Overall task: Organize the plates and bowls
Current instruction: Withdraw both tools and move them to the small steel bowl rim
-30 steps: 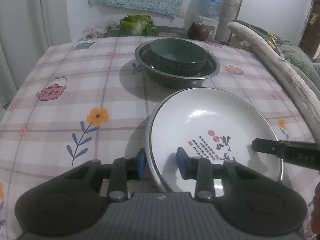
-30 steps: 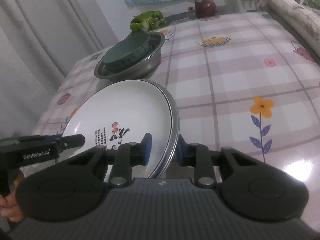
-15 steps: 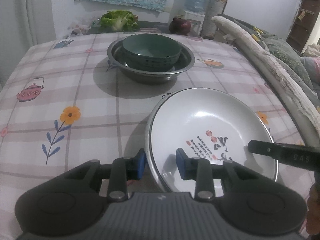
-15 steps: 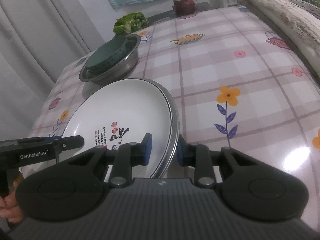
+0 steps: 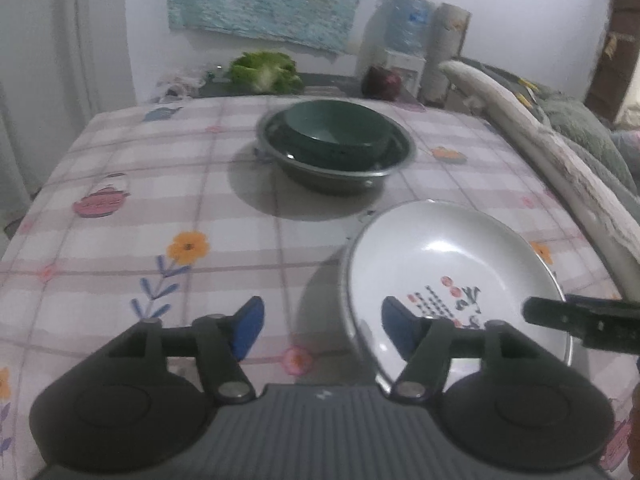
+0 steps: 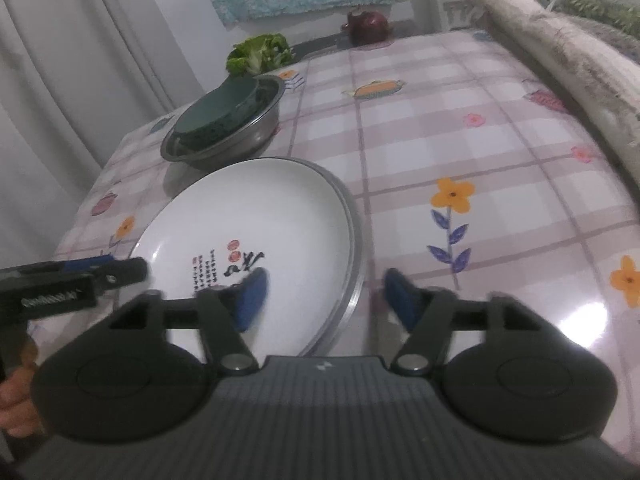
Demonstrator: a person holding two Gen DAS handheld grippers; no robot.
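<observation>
A white plate (image 5: 452,264) with red and black writing lies on a steel plate on the table; it also shows in the right wrist view (image 6: 256,232). My left gripper (image 5: 322,330) is open, its jaws astride the plate's left rim. My right gripper (image 6: 322,296) is open, its jaws astride the plate's right rim. A dark green bowl (image 5: 338,134) sits inside a steel basin (image 5: 336,176) at the back; the bowl (image 6: 218,110) and basin (image 6: 240,136) also show in the right wrist view.
The table has a checked cloth (image 5: 160,208) with flowers and teapots. A green lettuce (image 5: 264,72) and a dark red teapot (image 5: 380,80) stand at the far edge. A padded seat back (image 6: 560,52) runs along the right side. Curtains (image 6: 80,60) hang at the left.
Both grippers have opened and let go of the stacked plates, which now rest on the table. The left wrist view has shifted a little.
</observation>
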